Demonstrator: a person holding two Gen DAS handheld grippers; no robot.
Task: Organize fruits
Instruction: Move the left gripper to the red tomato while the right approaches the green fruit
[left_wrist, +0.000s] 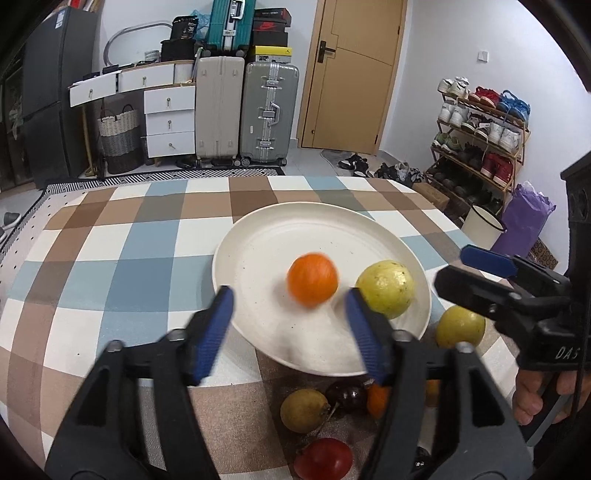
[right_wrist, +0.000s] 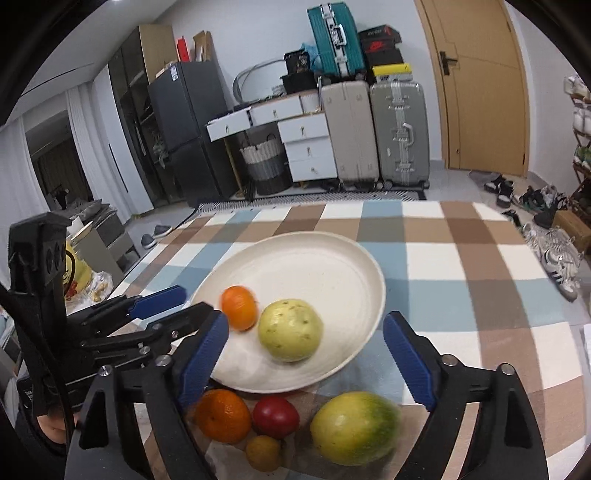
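A white plate (left_wrist: 258, 254) (right_wrist: 343, 258) on the checked tablecloth holds a motion-blurred orange (left_wrist: 312, 279) (right_wrist: 240, 307) and a pale yellow-green guava (left_wrist: 386, 288) (right_wrist: 290, 329). My left gripper (left_wrist: 290, 328) is open and empty, just in front of the orange. My right gripper (right_wrist: 306, 362) is open and empty, above the plate's near rim; it shows at the right of the left wrist view (left_wrist: 480, 273). Loose fruit lies before the plate: an orange (right_wrist: 223, 415), a red fruit (right_wrist: 276, 417) (left_wrist: 323, 459), a large yellow-green fruit (right_wrist: 354, 427) (left_wrist: 460, 327), a small brown-yellow fruit (right_wrist: 263, 452) (left_wrist: 303, 410).
A dark cherry-like fruit (left_wrist: 347, 397) lies by the loose pile. The table's far edge (left_wrist: 221, 177) faces suitcases (left_wrist: 269, 114), a drawer unit (left_wrist: 170, 122) and a door (left_wrist: 354, 74). A shoe rack (left_wrist: 480, 136) stands to the right.
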